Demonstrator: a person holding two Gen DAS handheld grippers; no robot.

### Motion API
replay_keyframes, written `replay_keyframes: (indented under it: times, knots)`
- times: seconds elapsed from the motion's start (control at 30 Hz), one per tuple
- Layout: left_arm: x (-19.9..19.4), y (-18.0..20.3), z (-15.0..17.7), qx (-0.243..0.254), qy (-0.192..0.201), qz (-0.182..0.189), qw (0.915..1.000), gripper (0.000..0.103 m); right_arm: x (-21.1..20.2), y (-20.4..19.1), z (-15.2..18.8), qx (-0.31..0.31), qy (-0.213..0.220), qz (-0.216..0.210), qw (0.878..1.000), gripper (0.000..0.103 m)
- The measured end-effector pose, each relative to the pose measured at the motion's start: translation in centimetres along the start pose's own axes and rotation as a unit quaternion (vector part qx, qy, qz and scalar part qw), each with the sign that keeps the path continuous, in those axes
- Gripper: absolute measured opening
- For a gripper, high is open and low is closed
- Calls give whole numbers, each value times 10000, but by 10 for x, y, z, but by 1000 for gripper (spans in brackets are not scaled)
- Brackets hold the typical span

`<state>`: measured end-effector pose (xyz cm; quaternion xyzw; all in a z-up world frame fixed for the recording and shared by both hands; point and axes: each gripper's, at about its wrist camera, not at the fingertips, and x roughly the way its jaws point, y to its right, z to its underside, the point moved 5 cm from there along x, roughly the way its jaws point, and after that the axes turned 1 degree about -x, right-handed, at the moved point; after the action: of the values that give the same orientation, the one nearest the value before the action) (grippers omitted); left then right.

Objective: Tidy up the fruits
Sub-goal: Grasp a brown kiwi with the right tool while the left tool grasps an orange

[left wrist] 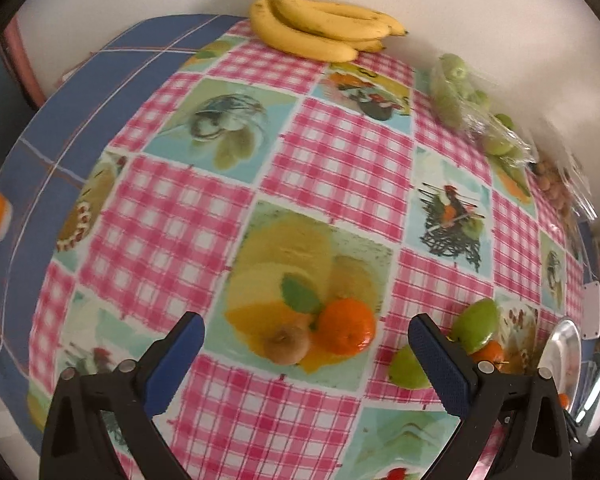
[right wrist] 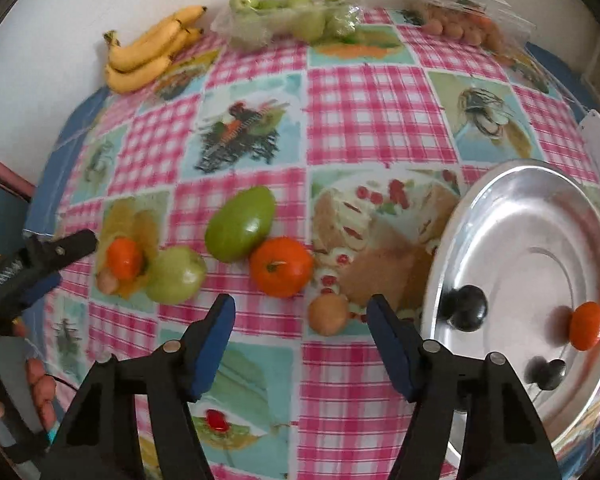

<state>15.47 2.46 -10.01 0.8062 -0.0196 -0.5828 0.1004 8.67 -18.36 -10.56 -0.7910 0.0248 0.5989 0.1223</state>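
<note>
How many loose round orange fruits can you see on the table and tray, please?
3: one on the silver metal tray at, one mid-table, one further left. Bagged fruit may hide others.

Bananas (right wrist: 148,56) lie behind the mango (right wrist: 240,224); tray (right wrist: 500,200) right.

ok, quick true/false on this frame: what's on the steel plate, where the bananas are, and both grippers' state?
1. The steel plate holds one orange fruit and two dark fruits. True: small orange fruit, dark fruits and.
2. The bananas lie on the plate. False: they lie at the table's far edge by the wall.
3. The right gripper clamps the tomato. False: its jaws are apart and empty; the tomato sits on the cloth beyond them.
4. The left gripper is open and holds nothing. True.
5. A kiwi touches an orange fruit. True: kiwi, orange fruit.
</note>
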Motion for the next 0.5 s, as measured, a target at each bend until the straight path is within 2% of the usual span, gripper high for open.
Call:
replay_keyframes:
  times: [0.07, 0.13, 0.27, 0.3, 0.33, 0.4, 0.5]
  knots:
    - [3, 4, 0, 100, -18, 13, 9999, 103, 3, 1, 1, -54, -13, 105, 9999, 68]
    - [8, 7, -1, 179, -75, 4, 9998, 103, 7, 2, 0, -53, -69, 119, 9999, 56]
    - [17, 7, 0, 235, -207, -129, 9994, 102, 15, 4, 2, -113, -169, 203, 9996, 51]
    - [19, 7, 1, 232, -228, -140, 9994, 101, 17, 4, 2, -144, -196, 225, 9995, 44]
    - [20, 8, 2, 232, -254, -126, 9993, 99, 18, 3, 3, -155, -212, 226, 9994, 41]
    - [23, 10, 3, 232, -304, -47, 9993, 90, 20, 4, 3, -155, -234, 261, 9993, 40]
    - [27, 15, 4, 228, -369, 84, 9990, 81, 22, 4, 2, -157, -277, 248, 9992, 29]
